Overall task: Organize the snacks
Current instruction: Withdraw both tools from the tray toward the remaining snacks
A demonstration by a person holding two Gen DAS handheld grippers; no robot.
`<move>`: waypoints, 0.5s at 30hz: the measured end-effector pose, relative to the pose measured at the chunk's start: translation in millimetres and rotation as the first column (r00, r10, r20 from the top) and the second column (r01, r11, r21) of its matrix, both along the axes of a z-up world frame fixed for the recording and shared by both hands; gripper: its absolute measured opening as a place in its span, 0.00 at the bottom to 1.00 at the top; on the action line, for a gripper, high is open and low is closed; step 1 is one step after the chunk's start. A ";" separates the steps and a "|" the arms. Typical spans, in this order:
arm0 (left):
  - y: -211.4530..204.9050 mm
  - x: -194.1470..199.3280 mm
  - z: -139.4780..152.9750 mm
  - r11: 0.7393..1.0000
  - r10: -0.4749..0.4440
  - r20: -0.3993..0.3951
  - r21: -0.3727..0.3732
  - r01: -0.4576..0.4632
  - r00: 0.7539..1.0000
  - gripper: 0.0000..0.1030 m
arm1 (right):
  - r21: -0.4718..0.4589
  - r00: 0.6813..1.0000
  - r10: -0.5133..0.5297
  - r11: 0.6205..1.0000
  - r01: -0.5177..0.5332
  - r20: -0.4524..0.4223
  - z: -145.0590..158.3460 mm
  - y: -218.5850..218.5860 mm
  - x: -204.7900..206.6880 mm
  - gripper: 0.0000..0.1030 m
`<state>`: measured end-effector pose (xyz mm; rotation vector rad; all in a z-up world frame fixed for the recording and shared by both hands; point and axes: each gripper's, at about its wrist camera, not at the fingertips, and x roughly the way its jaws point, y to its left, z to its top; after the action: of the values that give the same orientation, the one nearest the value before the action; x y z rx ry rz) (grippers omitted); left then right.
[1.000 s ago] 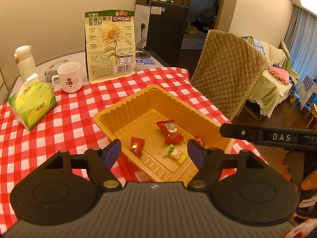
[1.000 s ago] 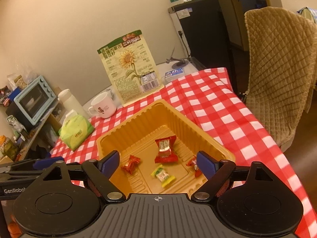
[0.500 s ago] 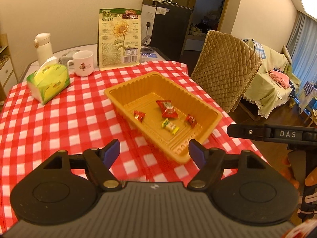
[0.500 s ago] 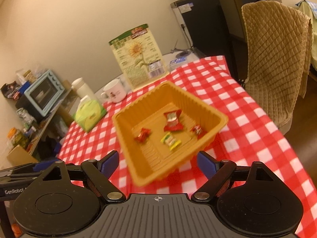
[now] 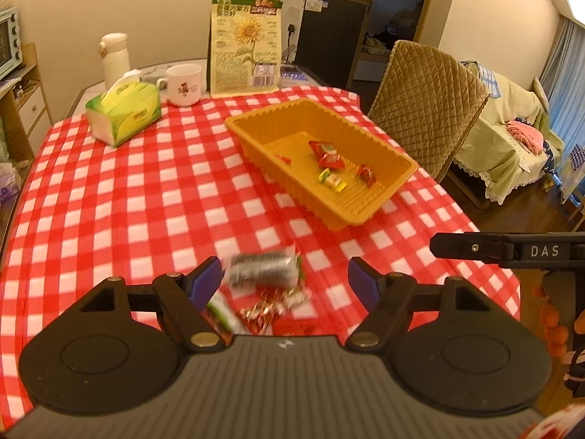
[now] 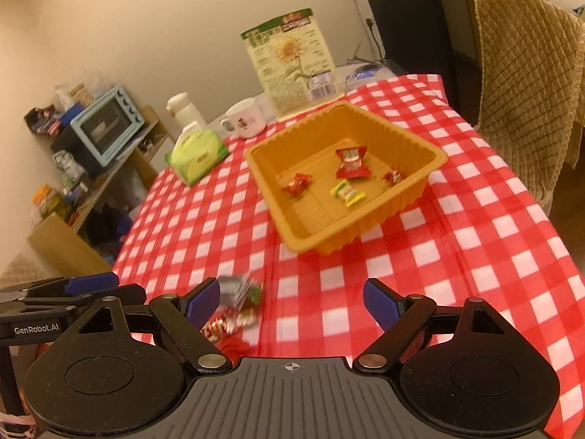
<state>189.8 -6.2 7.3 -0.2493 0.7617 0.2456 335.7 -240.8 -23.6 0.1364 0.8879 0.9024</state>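
An orange tray (image 5: 387,197) (image 6: 413,197) sits on the red checked tablecloth and holds several wrapped snacks, among them a red packet (image 5: 327,153) (image 6: 351,162) and a yellow-green candy (image 5: 332,180) (image 6: 347,193). A small pile of loose snacks (image 5: 267,285) (image 6: 234,311) lies on the cloth near the front edge, blurred. My left gripper (image 5: 285,285) is open and empty, just above that pile. My right gripper (image 6: 292,301) is open and empty, to the right of the pile.
A green tissue box (image 5: 124,113), a white mug (image 5: 182,84), a white flask (image 5: 115,58) and a tall sunflower-seed bag (image 5: 246,45) stand at the table's far side. A quilted chair (image 5: 424,106) stands at the right edge. A toaster oven (image 6: 106,124) sits on a shelf at the left.
Both grippers have pulled back from over the tray toward the table's front edge. The tray now lies farther away and the loose snack pile has come into view.
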 end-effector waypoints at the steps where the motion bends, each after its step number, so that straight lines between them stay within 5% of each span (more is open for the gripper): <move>1: 0.1 -4.1 -1.6 1.000 0.003 -0.003 0.000 -0.003 1.000 0.72 | -0.004 1.000 0.007 1.000 -0.007 0.003 -1.2 0.5 -3.7 0.83; 15: 7.1 -51.6 -28.8 0.998 0.068 -0.086 -0.013 -0.069 0.994 0.72 | -0.079 0.995 0.098 0.992 -0.099 -0.015 -29.7 15.5 -42.4 0.83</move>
<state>138.2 0.9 -21.5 -0.2818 0.8406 0.3170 293.3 -225.3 -53.2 0.0286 0.9461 0.9573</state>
